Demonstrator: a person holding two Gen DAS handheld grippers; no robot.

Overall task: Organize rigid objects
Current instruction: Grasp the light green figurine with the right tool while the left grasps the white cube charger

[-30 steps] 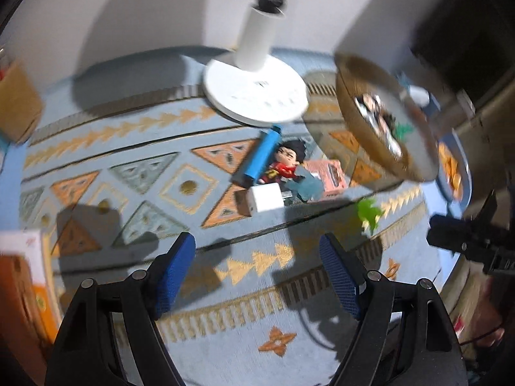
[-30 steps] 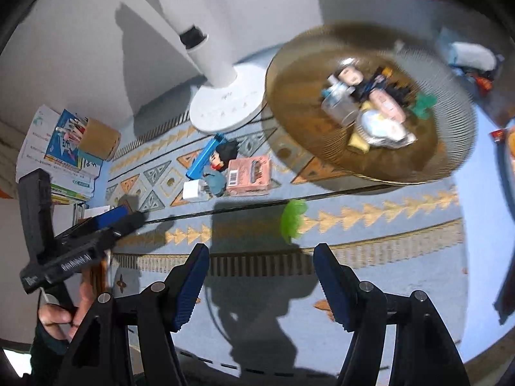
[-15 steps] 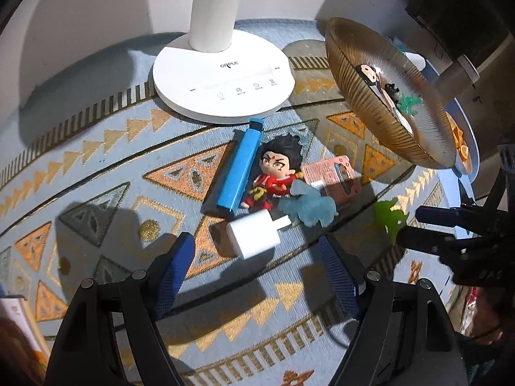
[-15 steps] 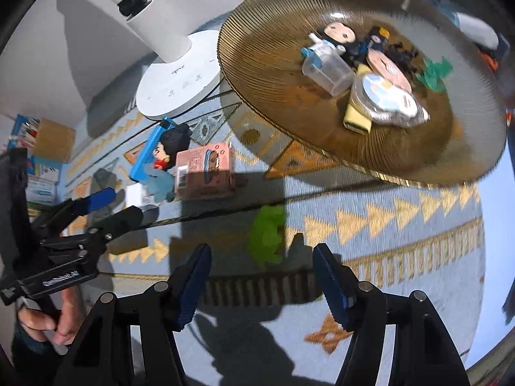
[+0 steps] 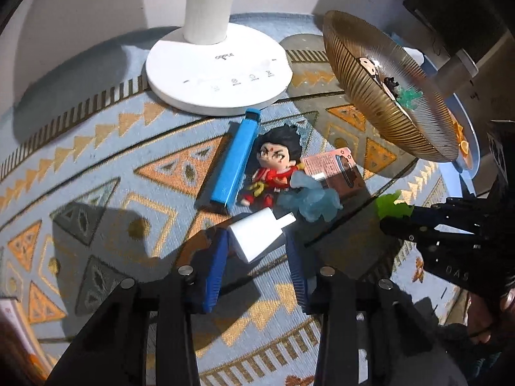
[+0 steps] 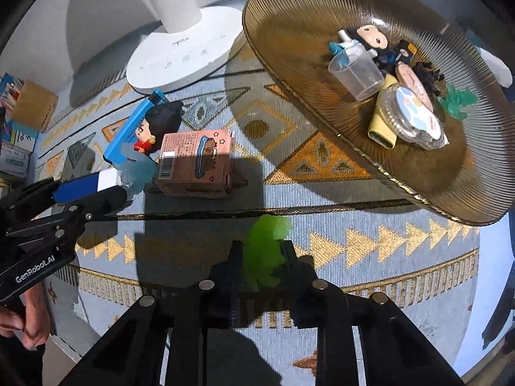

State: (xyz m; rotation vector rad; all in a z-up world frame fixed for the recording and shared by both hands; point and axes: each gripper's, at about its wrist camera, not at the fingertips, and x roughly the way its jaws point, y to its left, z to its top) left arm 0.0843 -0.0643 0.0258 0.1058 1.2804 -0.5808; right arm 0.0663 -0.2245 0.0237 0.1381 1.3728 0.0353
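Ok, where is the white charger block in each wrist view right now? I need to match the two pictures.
Left wrist: the white charger block sits low centre, between the left gripper fingers.
Right wrist: only a white sliver of it shows at far left, between the same blue pads.
Shared landmark: the pink box, lying just beyond the block in both views.

You work over a blue woven mat (image 5: 106,148) with gold and orange triangles. A pale wall (image 5: 96,6) rises behind it. A white lamp base (image 5: 219,74) stands at the mat's far edge, casting hard shadows. Cardboard box (image 6: 33,106) and books (image 6: 14,148) sit far left.
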